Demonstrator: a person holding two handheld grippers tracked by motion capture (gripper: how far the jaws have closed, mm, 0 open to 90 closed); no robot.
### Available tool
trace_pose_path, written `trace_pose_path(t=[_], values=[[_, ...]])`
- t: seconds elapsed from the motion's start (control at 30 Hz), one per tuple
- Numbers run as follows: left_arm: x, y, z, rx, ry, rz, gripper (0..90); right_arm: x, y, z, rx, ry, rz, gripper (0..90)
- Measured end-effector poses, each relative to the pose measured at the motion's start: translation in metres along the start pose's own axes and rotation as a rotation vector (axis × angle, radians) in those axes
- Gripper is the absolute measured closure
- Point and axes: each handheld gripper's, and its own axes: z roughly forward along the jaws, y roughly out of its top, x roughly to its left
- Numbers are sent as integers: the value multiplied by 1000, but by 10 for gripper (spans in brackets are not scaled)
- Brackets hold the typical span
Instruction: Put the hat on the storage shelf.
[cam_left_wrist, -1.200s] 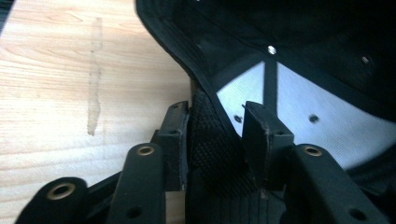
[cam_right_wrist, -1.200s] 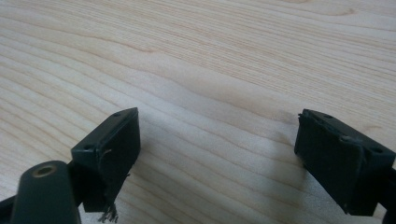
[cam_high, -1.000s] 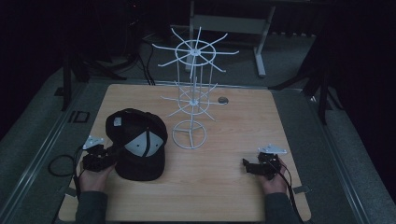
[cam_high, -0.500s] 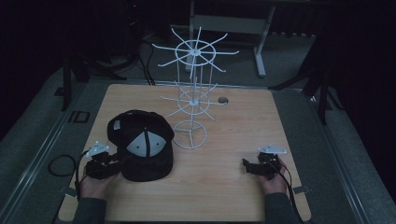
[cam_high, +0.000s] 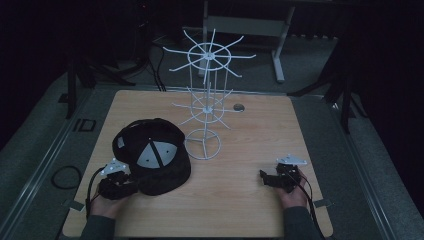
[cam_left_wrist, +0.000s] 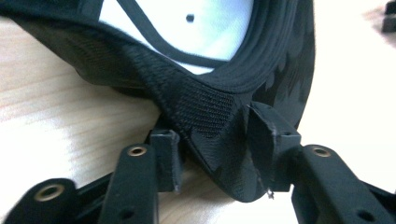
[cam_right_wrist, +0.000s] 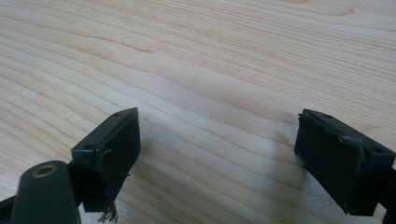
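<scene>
At the lower left of the high view my left claw (cam_high: 131, 184) sits at the near edge of the cap (cam_high: 152, 155), which lies on the tabletop (cam_high: 250, 130) left of centre; my left gripper view shows its jaws, just now closing, pinching a fold of the cap's black fabric between them. Just right of the cap, at centre, stands the white wire rack (cam_high: 207, 100). At the lower right my right claw (cam_high: 263, 178) rests with jaws spread wide over bare wood, gripping nothing.
</scene>
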Motion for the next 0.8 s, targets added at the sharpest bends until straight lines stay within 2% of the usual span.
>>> trace_pose_path(t=[0.13, 0.23, 0.3, 0.47, 0.67, 0.8], values=[[4, 5, 1, -27, 25, -20, 600, 0, 0, 0, -1, 0, -1, 142], [5, 10, 4, -31, 41, -16, 599, 0, 0, 0, -2, 0, -1, 142], [9, 13, 9, -49, 39, -25, 605, 0, 0, 0, -1, 0, -1, 142], [16, 13, 11, -54, 53, -53, 594, 0, 0, 0, -2, 0, 0, 142], [13, 13, 13, -41, 70, -38, 558, 0, 0, 0, -2, 0, 0, 142], [10, 12, 14, -35, 65, -33, 520, 0, 0, 0, -1, 0, -1, 142]])
